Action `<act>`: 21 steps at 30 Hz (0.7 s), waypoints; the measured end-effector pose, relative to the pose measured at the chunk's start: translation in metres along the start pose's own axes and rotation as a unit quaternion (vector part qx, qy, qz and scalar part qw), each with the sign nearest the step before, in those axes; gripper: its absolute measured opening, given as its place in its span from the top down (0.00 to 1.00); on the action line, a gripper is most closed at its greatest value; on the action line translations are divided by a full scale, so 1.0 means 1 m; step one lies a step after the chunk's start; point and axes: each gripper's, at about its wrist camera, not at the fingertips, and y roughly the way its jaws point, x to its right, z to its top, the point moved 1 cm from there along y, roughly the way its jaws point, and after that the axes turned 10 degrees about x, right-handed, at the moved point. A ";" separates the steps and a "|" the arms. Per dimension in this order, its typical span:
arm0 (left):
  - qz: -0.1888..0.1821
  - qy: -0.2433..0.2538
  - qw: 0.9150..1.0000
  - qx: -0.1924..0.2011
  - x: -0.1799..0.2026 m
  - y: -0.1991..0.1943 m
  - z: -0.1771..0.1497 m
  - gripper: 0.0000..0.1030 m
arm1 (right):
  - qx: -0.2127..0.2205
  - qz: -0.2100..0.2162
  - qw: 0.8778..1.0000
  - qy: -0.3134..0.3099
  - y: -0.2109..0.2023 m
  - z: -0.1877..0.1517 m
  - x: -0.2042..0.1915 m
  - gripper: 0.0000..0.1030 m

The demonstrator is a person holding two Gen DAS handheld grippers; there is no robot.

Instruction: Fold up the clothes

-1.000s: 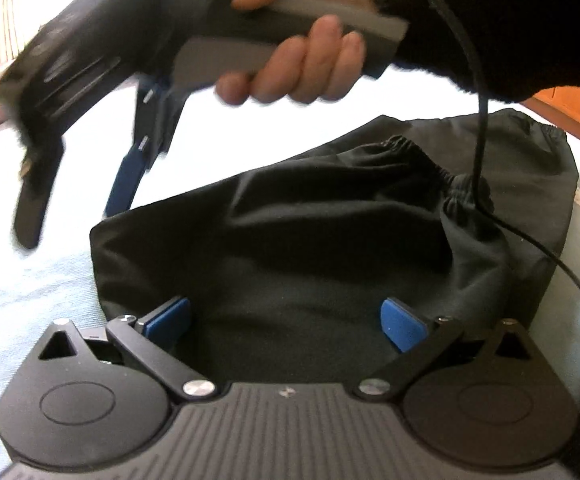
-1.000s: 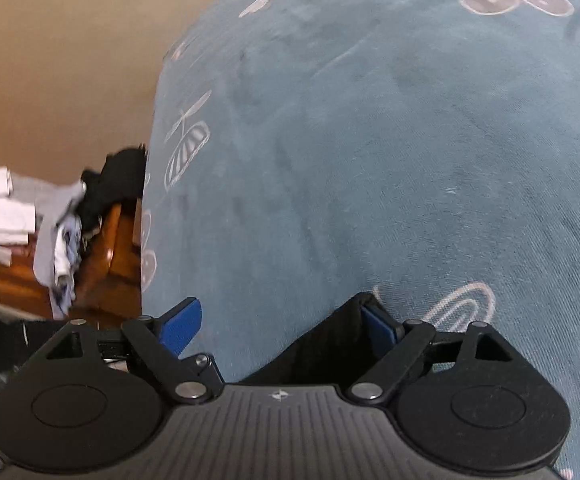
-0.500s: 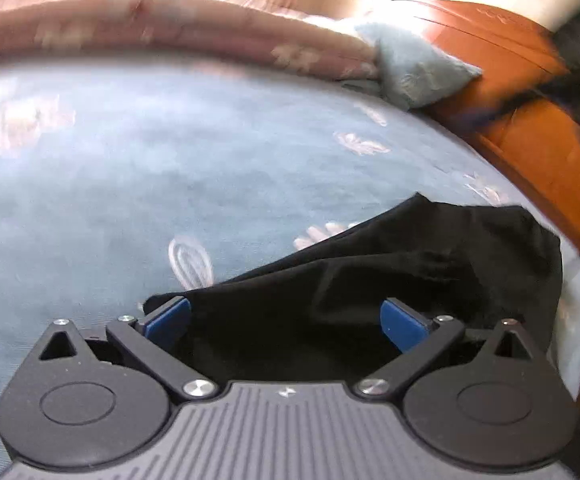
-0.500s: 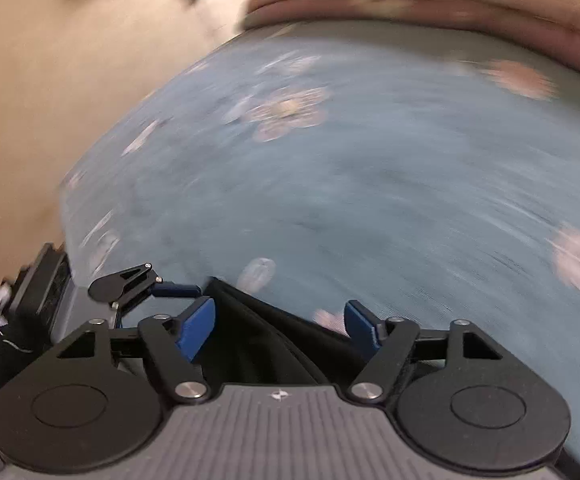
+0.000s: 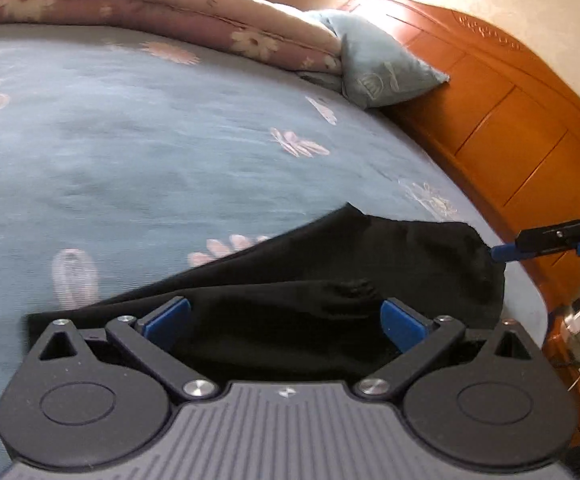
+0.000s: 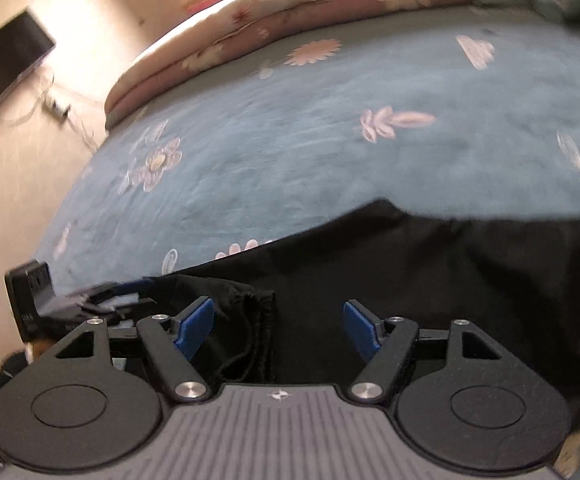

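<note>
A black garment (image 5: 350, 264) lies spread on the blue flowered bedsheet (image 5: 149, 152). My left gripper (image 5: 283, 312) hangs low over its near edge, jaws wide apart and open, black cloth lying slack between the blue pads. At the garment's right corner a blue fingertip of my right gripper (image 5: 508, 254) touches the cloth edge. In the right wrist view the right gripper (image 6: 277, 316) is open over the garment (image 6: 430, 272), whose gathered elastic waistband (image 6: 245, 300) bunches by the left pad. The left gripper (image 6: 97, 300) shows at that waistband's left end.
A folded pink floral quilt (image 5: 169, 20) and a blue pillow (image 5: 382, 76) sit at the bed's far side. An orange wooden headboard (image 5: 510, 120) runs along the right. A dark screen (image 6: 5, 68) hangs on the wall beyond the bed's left edge.
The right gripper, earlier held above the garment, has swung round to its right corner with jaws slightly narrower. The left view has turned from the garment to across the bed.
</note>
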 end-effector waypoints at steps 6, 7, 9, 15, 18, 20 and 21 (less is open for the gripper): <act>0.014 0.004 0.999 -0.041 0.009 0.032 -0.006 0.02 | -0.001 -0.006 1.000 0.028 0.003 -0.023 0.011 0.25; 0.012 0.010 0.999 -0.043 0.015 0.028 -0.003 0.02 | -0.002 -0.009 0.999 0.031 0.004 -0.026 0.014 0.24; 0.005 0.024 0.999 -0.034 0.030 0.019 0.003 0.02 | 0.001 -0.008 0.999 0.037 0.000 -0.029 0.019 0.24; -0.022 0.043 0.999 -0.018 0.073 0.032 -0.007 0.01 | 0.011 0.003 0.999 0.049 -0.013 -0.038 0.041 0.21; 0.002 0.038 0.999 -0.031 0.083 0.060 -0.015 0.01 | 0.007 0.008 0.999 0.052 -0.015 -0.044 0.056 0.21; 0.033 0.032 0.998 -0.041 0.088 0.072 -0.020 0.02 | 0.000 0.018 0.999 0.048 -0.016 -0.049 0.068 0.20; 0.048 0.035 0.997 -0.041 0.094 0.071 -0.020 0.02 | -0.003 0.023 0.999 0.047 -0.017 -0.050 0.075 0.19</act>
